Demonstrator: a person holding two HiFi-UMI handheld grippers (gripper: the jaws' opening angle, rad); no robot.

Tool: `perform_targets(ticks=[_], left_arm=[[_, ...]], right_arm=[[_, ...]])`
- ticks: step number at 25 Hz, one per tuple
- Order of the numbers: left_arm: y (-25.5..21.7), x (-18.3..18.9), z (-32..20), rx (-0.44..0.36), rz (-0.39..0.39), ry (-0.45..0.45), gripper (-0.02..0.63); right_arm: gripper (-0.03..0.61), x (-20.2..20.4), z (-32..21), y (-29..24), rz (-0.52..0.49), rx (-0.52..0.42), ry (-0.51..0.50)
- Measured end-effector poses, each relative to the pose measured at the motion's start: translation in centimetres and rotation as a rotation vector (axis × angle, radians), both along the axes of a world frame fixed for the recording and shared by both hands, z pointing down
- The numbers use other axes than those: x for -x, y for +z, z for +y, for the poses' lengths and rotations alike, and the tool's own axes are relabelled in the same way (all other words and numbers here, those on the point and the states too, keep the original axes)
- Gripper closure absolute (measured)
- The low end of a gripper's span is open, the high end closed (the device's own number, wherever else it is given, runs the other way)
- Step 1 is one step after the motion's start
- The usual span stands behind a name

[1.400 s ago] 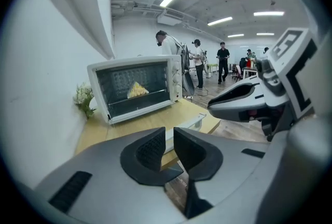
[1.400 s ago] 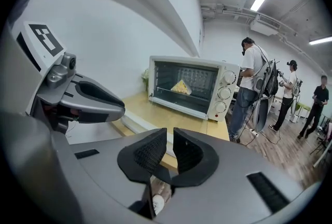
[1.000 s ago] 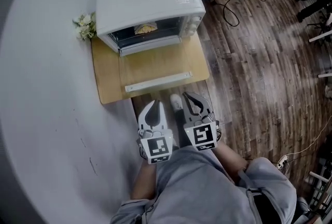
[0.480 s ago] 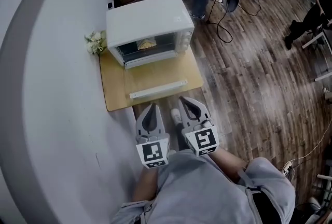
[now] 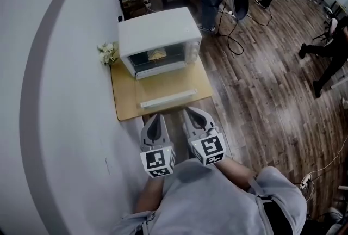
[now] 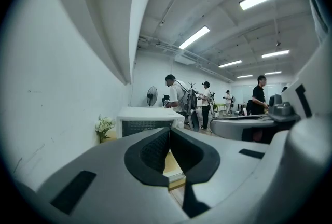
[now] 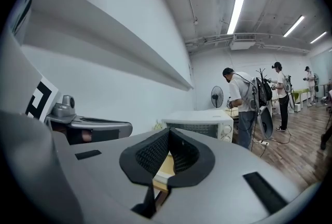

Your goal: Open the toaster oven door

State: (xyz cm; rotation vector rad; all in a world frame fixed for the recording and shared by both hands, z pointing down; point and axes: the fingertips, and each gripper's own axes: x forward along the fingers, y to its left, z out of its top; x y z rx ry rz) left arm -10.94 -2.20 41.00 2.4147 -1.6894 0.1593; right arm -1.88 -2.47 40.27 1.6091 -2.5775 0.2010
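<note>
Looks finished: on the low light-wood counter (image 5: 122, 106) by the wall, white boxy toaster oven (image 5: 160, 30) with glass door (image 5: 163, 82) dropped flat. Hold left gripper (image 5: 156, 118) and right gripper (image 5: 190, 113), jaws pressed together on nothing, clear of the white bar handle (image 5: 168, 99). Opens toward the person; runs longest side to side across the counter.

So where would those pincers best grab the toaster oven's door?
Probably the pale handle bar along the outer edge of the door, approached from the person's side. The door lies folded down flat over the wooden board, so that long, narrow bar is the nearest part.
</note>
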Motion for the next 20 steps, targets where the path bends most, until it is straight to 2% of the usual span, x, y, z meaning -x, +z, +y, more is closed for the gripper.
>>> perform_targets(ticks=[9,20], left_arm=[[-1.3,0.8,-0.6,-0.034,-0.014,0.004,0.609],[-1.5,0.8,-0.3,-0.042,-0.017,-0.009,0.609]], right_arm=[[0.58,1.2,-0.1,-0.6,0.014,-0.011,-0.008],[0.58,0.6,-0.2,-1.2,0.019,-0.028,0.001]])
